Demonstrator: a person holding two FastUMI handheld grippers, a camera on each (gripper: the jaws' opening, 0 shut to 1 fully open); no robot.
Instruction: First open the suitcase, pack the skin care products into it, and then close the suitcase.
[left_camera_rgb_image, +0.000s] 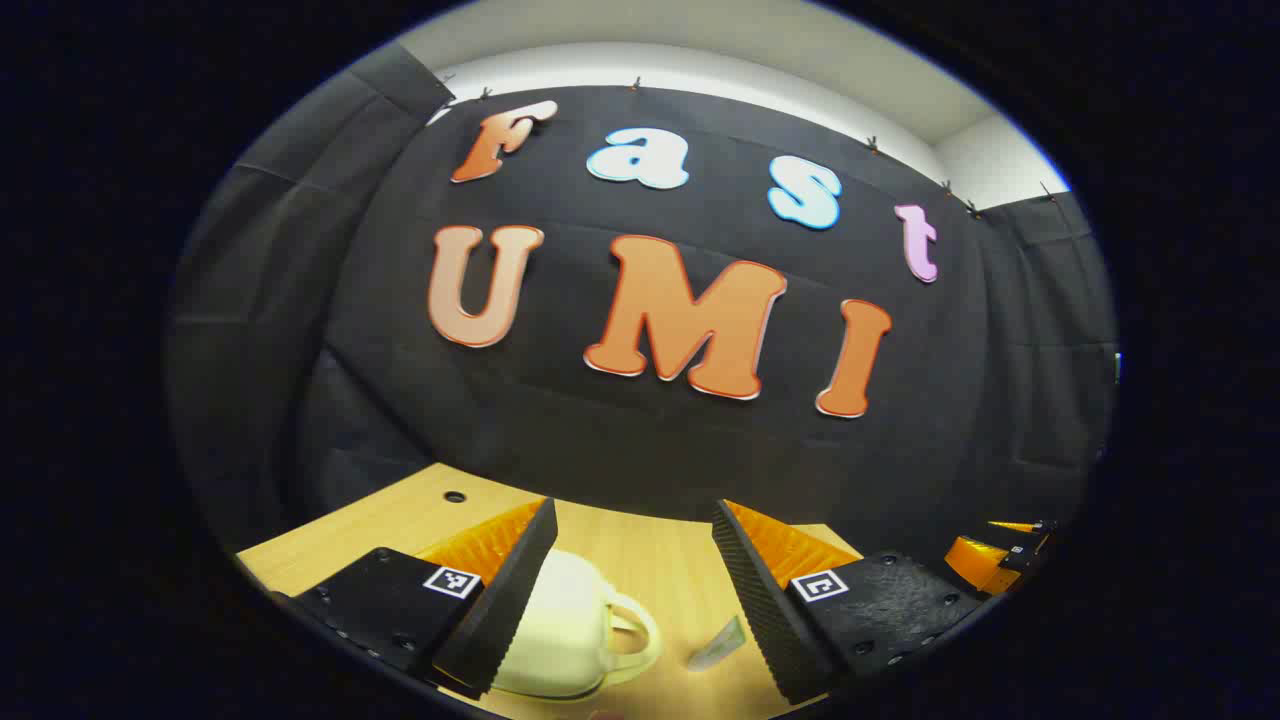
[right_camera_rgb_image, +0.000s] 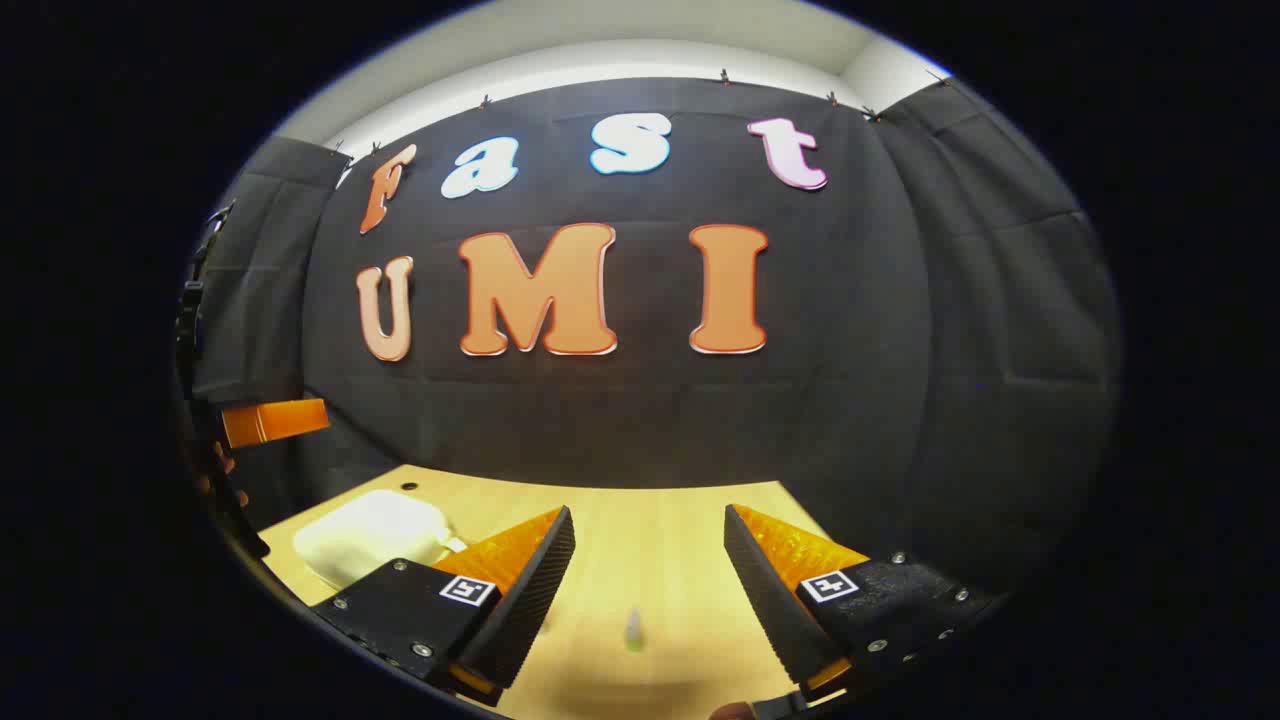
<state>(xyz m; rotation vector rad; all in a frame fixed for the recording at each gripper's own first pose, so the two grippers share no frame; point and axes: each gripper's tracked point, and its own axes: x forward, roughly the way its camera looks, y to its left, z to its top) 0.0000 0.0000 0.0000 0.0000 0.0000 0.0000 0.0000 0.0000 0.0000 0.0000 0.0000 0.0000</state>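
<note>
the suitcase (left_camera_rgb_image: 565, 625) is a small cream-white case with a loop handle (left_camera_rgb_image: 635, 630), lying shut on the wooden table (left_camera_rgb_image: 660, 560). in the left gripper view i see it low down, just past my left gripper (left_camera_rgb_image: 630, 590), with the left-hand finger (left_camera_rgb_image: 505, 605) covering its near edge and the handle sticking out into the gap between the fingers. that gripper's fingers stand well apart and hold nothing. beside the handle, toward the other finger, a small pale tube or sachet (left_camera_rgb_image: 718, 645) lies flat on the table; it is too blurred for me to tell more.

in the right gripper view the suitcase (right_camera_rgb_image: 370, 535) sits off to the left on the table (right_camera_rgb_image: 650, 520), behind my right gripper's left-hand finger (right_camera_rgb_image: 530, 590). the right gripper (right_camera_rgb_image: 645, 590) is spread wide too, with nothing between its fingers. on the wood in that gap stands a tiny pale product (right_camera_rgb_image: 633, 628), upright as far as i can tell, apart from both fingers.

at the far left edge of that view i catch part of the other gripper (right_camera_rgb_image: 270, 422) and fingertips of the hand (right_camera_rgb_image: 222, 480) holding it.
</note>
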